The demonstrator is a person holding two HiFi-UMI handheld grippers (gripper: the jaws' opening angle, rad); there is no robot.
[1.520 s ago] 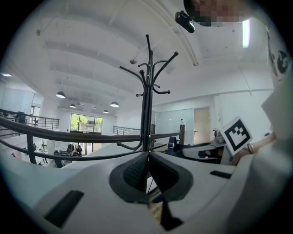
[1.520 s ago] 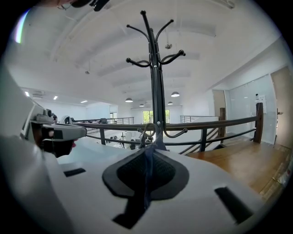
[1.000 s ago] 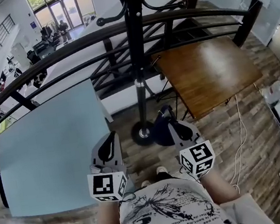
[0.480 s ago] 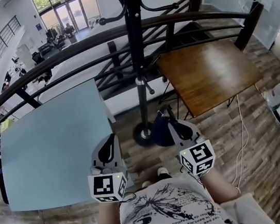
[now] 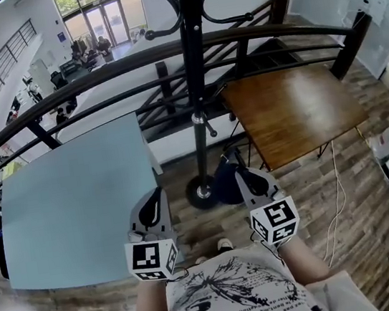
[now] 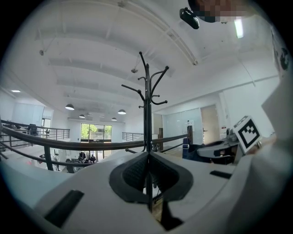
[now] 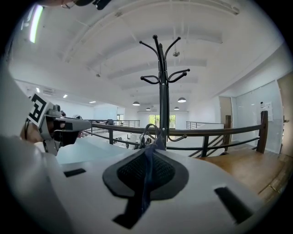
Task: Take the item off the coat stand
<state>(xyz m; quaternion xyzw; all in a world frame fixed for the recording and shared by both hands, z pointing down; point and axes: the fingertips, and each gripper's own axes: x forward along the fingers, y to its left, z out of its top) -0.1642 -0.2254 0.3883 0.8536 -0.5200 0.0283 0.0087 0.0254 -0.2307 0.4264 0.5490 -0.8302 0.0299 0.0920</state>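
Note:
The black coat stand (image 5: 194, 79) rises just ahead of me, its round base (image 5: 200, 192) on the wood floor; its hooks (image 7: 160, 75) hang bare. My right gripper (image 5: 244, 174) is shut on a dark blue strap (image 7: 147, 157) of a dark blue bag (image 5: 224, 183), which hangs beside the stand's base, off the hooks. The strap's loops (image 7: 149, 133) stick up past the jaw tips. My left gripper (image 5: 155, 195) is held level to the left of the pole, shut with nothing between its pads (image 6: 137, 171).
A light blue table (image 5: 72, 206) stands at the left, a brown wooden table (image 5: 292, 104) at the right behind the stand. A black curved railing (image 5: 96, 75) runs across beyond them. A white cable (image 5: 333, 188) lies on the floor at the right.
The head view has shifted a little, so the stand and tables sit slightly lower in the picture. Both grippers and the bag keep their places.

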